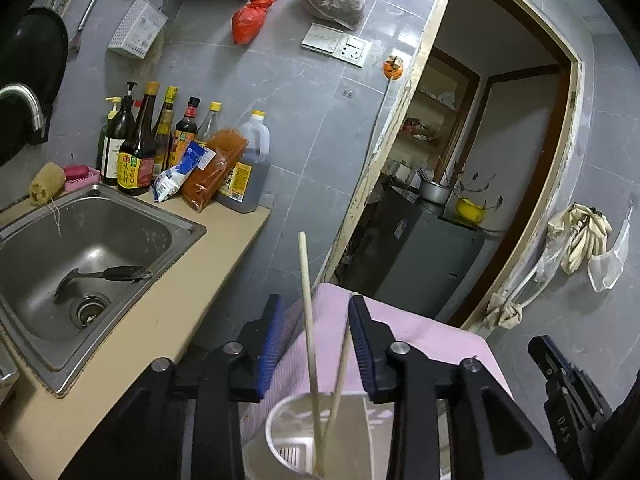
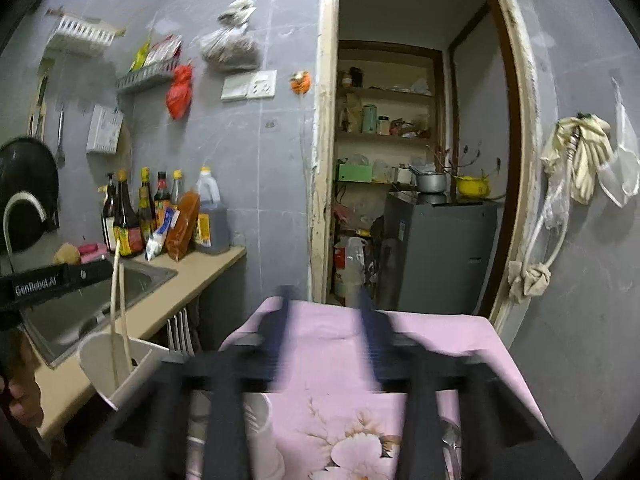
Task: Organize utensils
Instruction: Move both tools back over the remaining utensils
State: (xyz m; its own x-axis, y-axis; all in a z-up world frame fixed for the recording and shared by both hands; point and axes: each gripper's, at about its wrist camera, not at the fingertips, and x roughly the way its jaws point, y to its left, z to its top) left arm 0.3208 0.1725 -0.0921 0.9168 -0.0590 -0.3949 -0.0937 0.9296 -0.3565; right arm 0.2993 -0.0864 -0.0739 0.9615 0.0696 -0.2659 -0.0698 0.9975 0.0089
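My left gripper (image 1: pixel 316 332) holds a white utensil holder cup (image 1: pixel 320 436) low between its jaws. Two wooden chopsticks (image 1: pixel 308 312) stand in the cup and rise between the blue pads. In the right wrist view the cup (image 2: pixel 116 364) and chopsticks (image 2: pixel 116 304) hang at the left, over the counter edge. My right gripper (image 2: pixel 324 320) is blurred, open and empty, above a pink flowered cloth (image 2: pixel 332 360). A metal spoon (image 2: pixel 450 440) lies on the cloth, partly hidden by the right finger. A black spatula (image 1: pixel 108 274) lies in the sink (image 1: pixel 176 216).
Sauce bottles and packets (image 1: pixel 180 156) stand at the back of the beige counter (image 1: pixel 132 340). A black wok (image 1: pixel 28 64) hangs by the tap. An open doorway (image 1: pixel 460 160) leads to a fridge and shelves. White fork-like utensils (image 2: pixel 180 332) show beside the cloth-covered table.
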